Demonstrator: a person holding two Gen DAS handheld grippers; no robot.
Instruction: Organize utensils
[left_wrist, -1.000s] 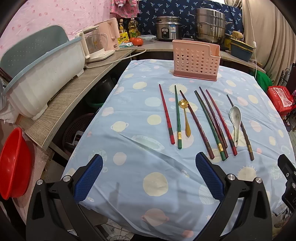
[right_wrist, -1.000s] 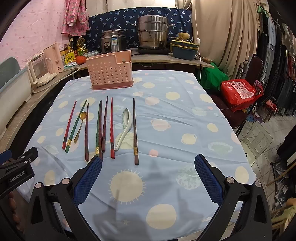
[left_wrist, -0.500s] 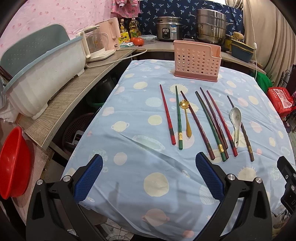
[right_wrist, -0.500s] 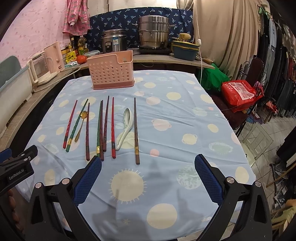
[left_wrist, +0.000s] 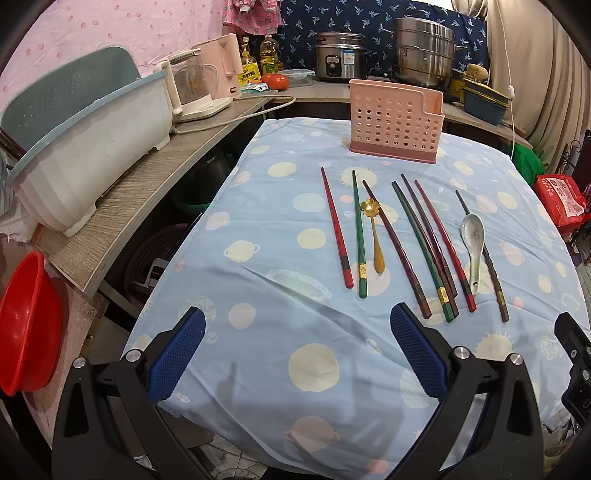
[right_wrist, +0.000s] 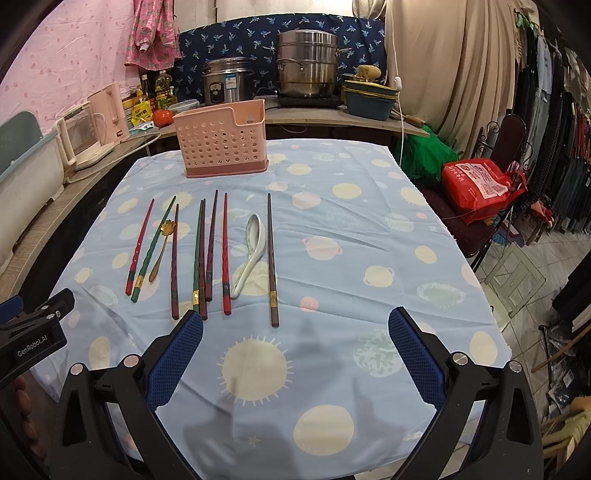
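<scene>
1. Both grippers sit at the near edge of the table w/ the blue planet cloth (right_wrist: 351, 236); my left gripper (left_wrist: 295, 354) has fingers spread wide, nothing between them; right gripper (right_wrist: 295, 354) same, released and empty

2. Open room: bare cloth ahead of the right gripper and across the whole right half of the table; left side of the cloth ahead of the left gripper is bare too

3. Utensils lie in a row mid-table, handles toward me: chopsticks (right_wrist: 225, 251) in red, green, dark brown, plus a gold spoon (left_wrist: 375, 236) and a white ceramic spoon (right_wrist: 253, 247); a lone brown chopstick (right_wrist: 271, 258) lies just right of the white spoon

4. Pink perforated utensil holder (right_wrist: 221, 144) stands upright at the far edge, beyond the row, apart from the tips

5. Around: wood counter (left_wrist: 147, 184) w/ white tub (left_wrist: 92, 147) hugs the left edge; red basin (left_wrist: 26, 321) low on the left; chair w/ red bag (right_wrist: 480, 184) off the right edge; pots on the back counter
</scene>
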